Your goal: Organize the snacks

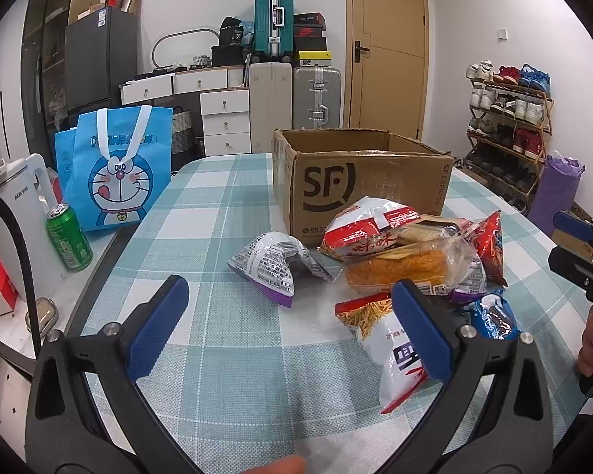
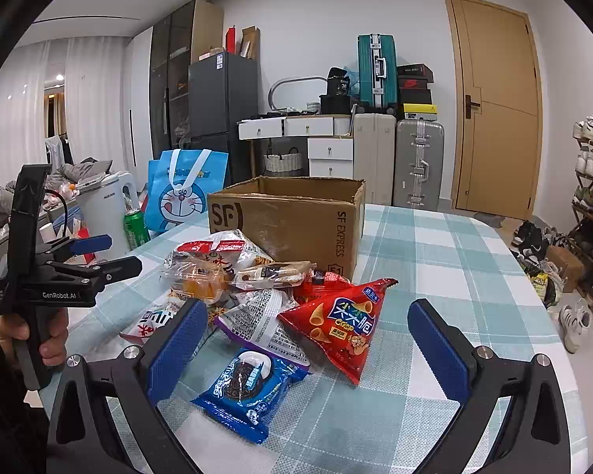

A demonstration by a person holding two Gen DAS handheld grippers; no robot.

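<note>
A: Start at the left edge. What sits there?

B: A white kettle and a green can on a side counter, with a blue cartoon tote bag just behind the can. Farther back stand a dark fridge and a white drawer unit.

A: And the worktop itself?

B: The worktop wears a pale teal-and-white checked cloth. An open cardboard box stands toward its far side. The snacks lie in a loose heap just in front of the box: a silver and purple pack a little apart on the left, then a red and white bag, an orange pastry in clear wrap, a noodle-snack bag, a blue cookie pack and a red triangular crisp bag.

A: The two tools?

B: The left gripper hovers over the cloth with its fingers spread wide, nothing between them; one finger overlaps the noodle-snack bag in the view. The right gripper hangs above the cookie pack and crisp bag, fingers equally spread, holding nothing.

A: Behind and to the right?

B: Stacked suitcases, a teal suitcase on top, then a tan door, and a shoe rack full of trainers against the right wall.
</note>
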